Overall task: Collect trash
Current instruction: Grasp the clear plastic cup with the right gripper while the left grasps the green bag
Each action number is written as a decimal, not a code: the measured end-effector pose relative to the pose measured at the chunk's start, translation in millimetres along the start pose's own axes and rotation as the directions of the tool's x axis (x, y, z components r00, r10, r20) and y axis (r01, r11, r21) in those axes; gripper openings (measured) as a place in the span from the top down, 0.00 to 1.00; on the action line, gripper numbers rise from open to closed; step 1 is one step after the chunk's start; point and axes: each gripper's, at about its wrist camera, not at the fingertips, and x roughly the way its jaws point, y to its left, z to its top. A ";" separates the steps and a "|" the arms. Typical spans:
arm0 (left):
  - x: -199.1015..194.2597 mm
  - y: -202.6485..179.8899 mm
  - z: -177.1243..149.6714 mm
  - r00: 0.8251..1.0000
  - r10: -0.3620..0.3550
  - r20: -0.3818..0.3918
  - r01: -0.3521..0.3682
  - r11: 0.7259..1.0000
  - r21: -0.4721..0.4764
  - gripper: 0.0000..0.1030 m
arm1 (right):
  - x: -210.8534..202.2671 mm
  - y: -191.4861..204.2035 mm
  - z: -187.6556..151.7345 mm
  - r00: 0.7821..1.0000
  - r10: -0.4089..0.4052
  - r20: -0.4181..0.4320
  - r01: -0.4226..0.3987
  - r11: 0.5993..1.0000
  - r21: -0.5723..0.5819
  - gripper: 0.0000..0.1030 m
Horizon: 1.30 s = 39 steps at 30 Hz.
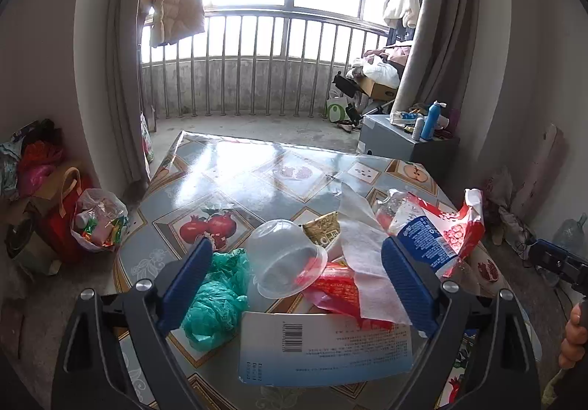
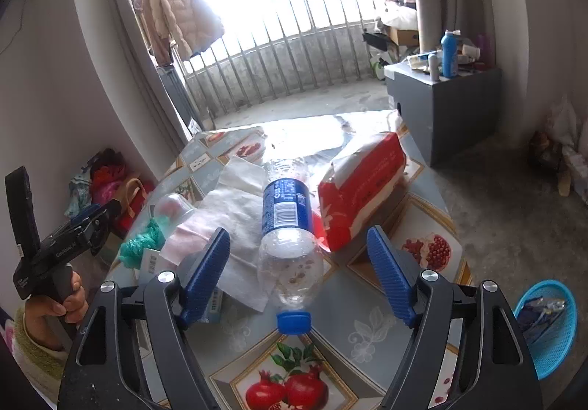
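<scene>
Trash lies on a table (image 1: 228, 167) with a fruit-pattern cloth. In the left wrist view my left gripper (image 1: 296, 285) is open above a clear plastic cup (image 1: 284, 257), a green plastic bag (image 1: 217, 296), a red wrapper (image 1: 334, 287), white tissue (image 1: 364, 255) and a white-blue carton (image 1: 323, 347). In the right wrist view my right gripper (image 2: 299, 272) is open around an empty plastic bottle (image 2: 288, 230) with a blue label and cap, lying on its side. A torn red tissue pack (image 2: 362, 189) lies to its right. White tissue (image 2: 239, 204) lies to its left.
A blue basket (image 2: 551, 329) with wrappers stands on the floor at the table's right. A clear bag of trash (image 1: 99, 219) and a red bag (image 1: 66, 204) sit on the floor at the left. A grey cabinet (image 2: 444, 108) with bottles stands beyond the table.
</scene>
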 end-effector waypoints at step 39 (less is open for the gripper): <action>78.3 122.3 -52.3 0.959 -0.083 -0.273 -0.019 0.936 -0.352 0.55 | 223.9 187.9 39.8 0.817 0.142 -0.559 -0.378 0.864 -0.332 0.34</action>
